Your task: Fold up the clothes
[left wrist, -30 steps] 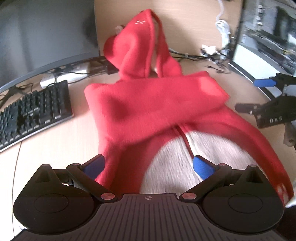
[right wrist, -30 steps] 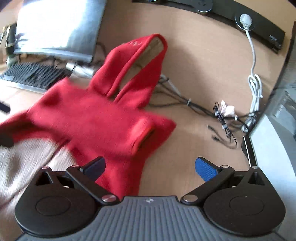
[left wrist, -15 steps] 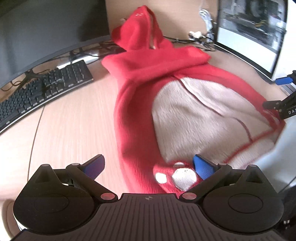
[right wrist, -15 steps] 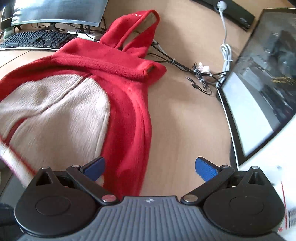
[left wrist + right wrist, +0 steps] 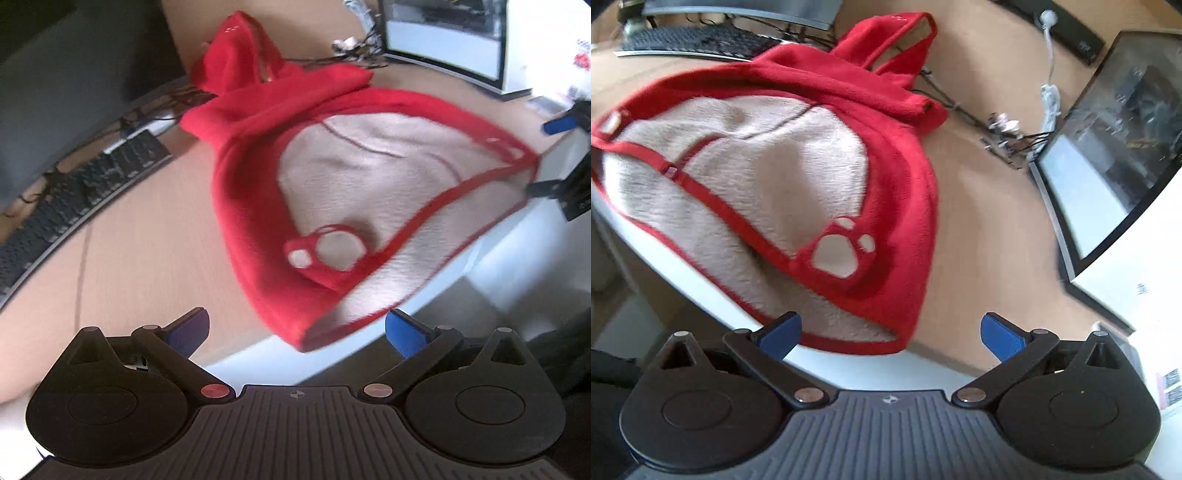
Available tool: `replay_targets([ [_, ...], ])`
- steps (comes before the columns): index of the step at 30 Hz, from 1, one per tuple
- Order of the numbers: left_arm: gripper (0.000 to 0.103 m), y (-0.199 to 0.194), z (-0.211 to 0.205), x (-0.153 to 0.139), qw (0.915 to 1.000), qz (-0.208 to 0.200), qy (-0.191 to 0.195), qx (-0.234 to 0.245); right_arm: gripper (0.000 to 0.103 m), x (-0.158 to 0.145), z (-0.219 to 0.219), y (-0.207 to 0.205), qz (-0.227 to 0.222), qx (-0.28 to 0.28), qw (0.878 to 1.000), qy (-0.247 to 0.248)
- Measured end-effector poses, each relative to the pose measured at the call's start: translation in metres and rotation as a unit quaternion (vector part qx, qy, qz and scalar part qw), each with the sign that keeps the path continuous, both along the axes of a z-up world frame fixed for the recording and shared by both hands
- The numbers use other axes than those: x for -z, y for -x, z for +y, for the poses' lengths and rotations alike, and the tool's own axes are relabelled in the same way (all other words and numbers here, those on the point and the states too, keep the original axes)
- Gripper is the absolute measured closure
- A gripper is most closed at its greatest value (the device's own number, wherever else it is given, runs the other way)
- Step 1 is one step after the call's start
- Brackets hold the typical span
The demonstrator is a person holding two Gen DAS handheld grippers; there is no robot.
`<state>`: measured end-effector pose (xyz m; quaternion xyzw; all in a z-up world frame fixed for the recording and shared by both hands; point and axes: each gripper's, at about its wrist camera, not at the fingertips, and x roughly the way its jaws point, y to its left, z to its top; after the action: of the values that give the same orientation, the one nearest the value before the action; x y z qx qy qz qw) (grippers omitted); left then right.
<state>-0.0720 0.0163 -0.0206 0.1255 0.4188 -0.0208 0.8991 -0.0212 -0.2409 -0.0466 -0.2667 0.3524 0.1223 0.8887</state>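
A red hooded fleece garment [image 5: 258,122] with a cream front panel lies on the wooden desk, hood toward the back, hem hanging over the desk's front edge. It also shows in the right wrist view [image 5: 897,177], with a cream paw print near its hem. My left gripper [image 5: 295,328] is open and empty, just in front of the hem's left corner. My right gripper [image 5: 890,332] is open and empty, just in front of the hem's right corner. The right gripper's blue fingertips [image 5: 561,123] show at the far right of the left wrist view.
A black keyboard [image 5: 85,188] and a dark monitor [image 5: 66,85] stand left of the garment. Another monitor [image 5: 1108,155] stands at the right. Cables [image 5: 1008,125] lie behind the garment. The desk's white front edge [image 5: 849,365] runs under the hem.
Both grippers have pulled back from over the garment toward the desk's front edge. The hem and the paw print have come into view.
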Motion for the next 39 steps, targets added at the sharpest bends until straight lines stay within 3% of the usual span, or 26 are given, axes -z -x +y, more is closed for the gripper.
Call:
replay_targets([
  [7, 0.0, -0.015, 0.025, -0.017, 0.9964, -0.039, -0.039, -0.063, 0.0, -0.013, -0.019, -0.025, -0.061, 0.072, 0.995, 0.031],
  [11, 0.0, -0.024, 0.048, -0.034, 0.9943, -0.05, -0.021, -0.092, 0.0, -0.047, -0.042, -0.033, -0.093, 0.101, 0.99, -0.03],
  [12, 0.0, -0.027, 0.049, -0.034, 0.9944, -0.047, -0.019, -0.092, 0.0, -0.051, -0.042, -0.034, -0.098, 0.103, 0.989, -0.04],
  [17, 0.0, -0.028, 0.042, -0.021, 0.9975, -0.018, -0.033, -0.06, 0.0, -0.022, -0.029, -0.037, -0.063, 0.08, 0.994, 0.045],
  [19, 0.0, -0.024, 0.043, -0.018, 0.9976, -0.015, -0.039, -0.056, 0.0, -0.018, -0.034, -0.034, -0.05, 0.078, 0.995, 0.046],
  [28, 0.0, -0.016, 0.055, -0.054, 0.9957, -0.06, -0.025, -0.067, 0.0, -0.079, -0.037, -0.025, -0.13, 0.067, 0.989, 0.024],
  [34, 0.0, 0.0, 0.055, -0.057, 0.9973, -0.047, -0.012, -0.056, 0.0, -0.074, -0.049, -0.011, -0.087, 0.07, 0.993, 0.024],
  [39, 0.0, 0.005, 0.056, -0.066, 0.9981, -0.048, 0.005, -0.037, 0.0, -0.108, -0.072, -0.002, -0.058, 0.087, 0.993, -0.05],
])
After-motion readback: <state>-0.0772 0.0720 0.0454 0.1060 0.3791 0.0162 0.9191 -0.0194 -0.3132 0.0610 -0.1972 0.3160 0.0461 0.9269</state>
